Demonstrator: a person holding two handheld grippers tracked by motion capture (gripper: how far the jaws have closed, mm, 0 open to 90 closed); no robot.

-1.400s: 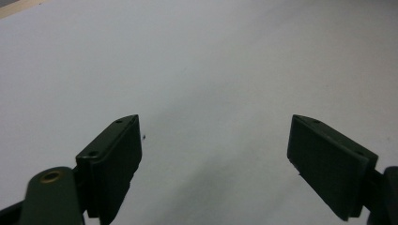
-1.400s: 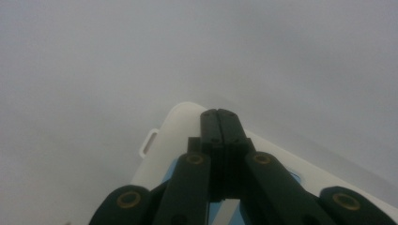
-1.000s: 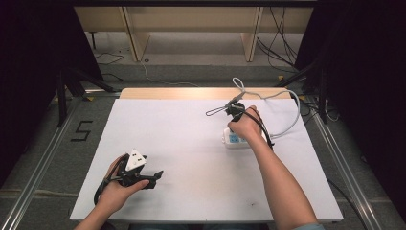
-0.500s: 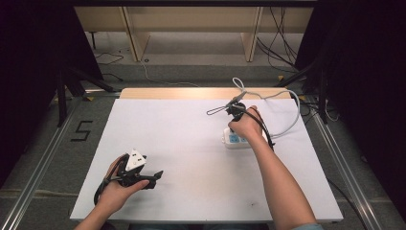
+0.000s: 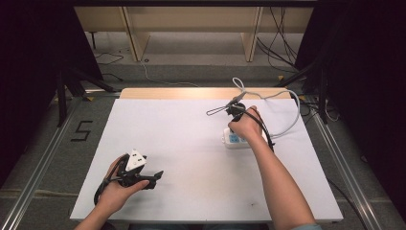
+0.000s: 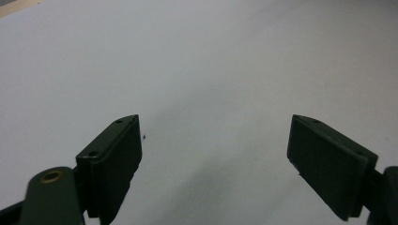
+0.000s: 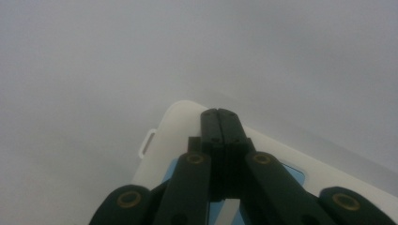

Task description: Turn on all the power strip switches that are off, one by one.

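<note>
The right claw (image 7: 219, 115), jaws pressed together and gripping nothing, sits over a white power strip (image 5: 238, 139), seemingly touching it. The left claw (image 6: 213, 154) gapes wide over the bare white counter (image 5: 191, 143). Grey floor surrounds it.

We have broad free room across the white flat surface (image 5: 191, 143) — its whole middle and near right stretch lie bare, so a hand could pass there unhindered. The obstacles gather at the far right: a white rectangular power strip with blue sockets (image 5: 237, 140), and behind it a grey cable (image 5: 293, 110) looping toward the far edge. Our right gripper (image 7: 219, 117) sits over that strip with its jaws pressed together, the forearm crossing the right side diagonally. At the near left corner our left gripper (image 5: 154, 178) rests low, jaws spread wide; in the left gripper view the gap between them shows bare white surface — nothing stands ahead.
</note>
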